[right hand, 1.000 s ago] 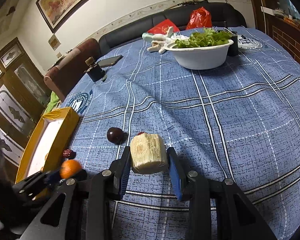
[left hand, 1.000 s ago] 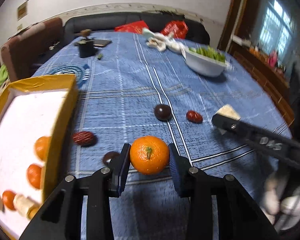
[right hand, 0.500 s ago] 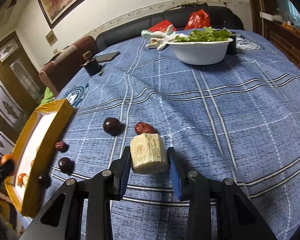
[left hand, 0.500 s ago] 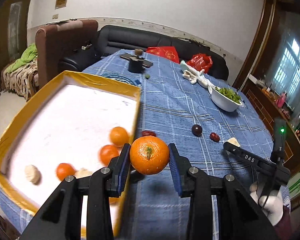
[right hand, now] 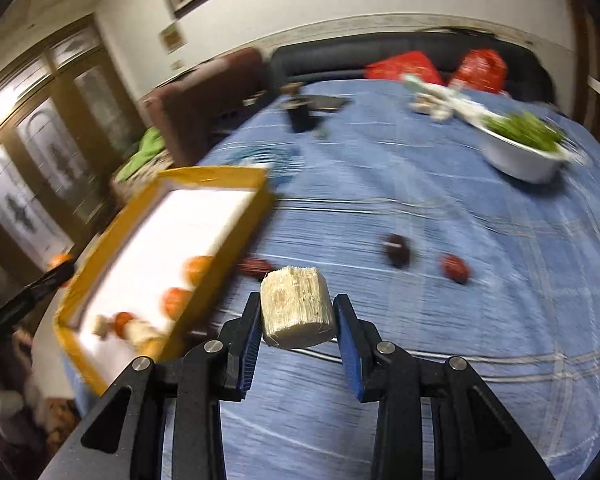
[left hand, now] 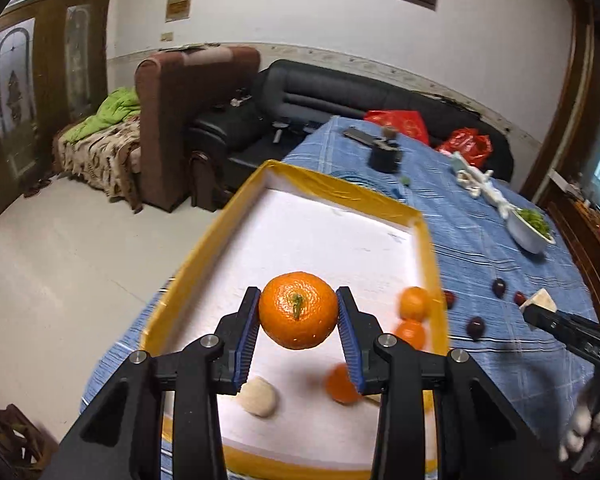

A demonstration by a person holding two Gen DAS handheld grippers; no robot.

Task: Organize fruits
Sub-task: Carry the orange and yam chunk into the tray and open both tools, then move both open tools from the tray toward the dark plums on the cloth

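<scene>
My left gripper (left hand: 298,338) is shut on an orange mandarin (left hand: 298,310) and holds it above the yellow-rimmed white tray (left hand: 332,180). The tray holds three mandarins (left hand: 414,303) and a pale chunk (left hand: 258,396). My right gripper (right hand: 296,332) is shut on a pale fibrous sugarcane chunk (right hand: 296,306) above the blue tablecloth, right of the tray (right hand: 220,264). It also shows at the right in the left wrist view (left hand: 540,308). Dark plums (left hand: 476,326) and red dates (right hand: 454,268) lie on the cloth.
A white bowl of greens (right hand: 524,152) stands at the far right of the table. A black object (left hand: 384,158) and a phone sit at the far end. The tray lies at the table's left edge, with floor, armchair (left hand: 180,120) and sofa beyond.
My left gripper has carried the mandarin left, from above the cloth to above the tray. My right gripper has swung left toward the tray with the chunk; its view is blurred.
</scene>
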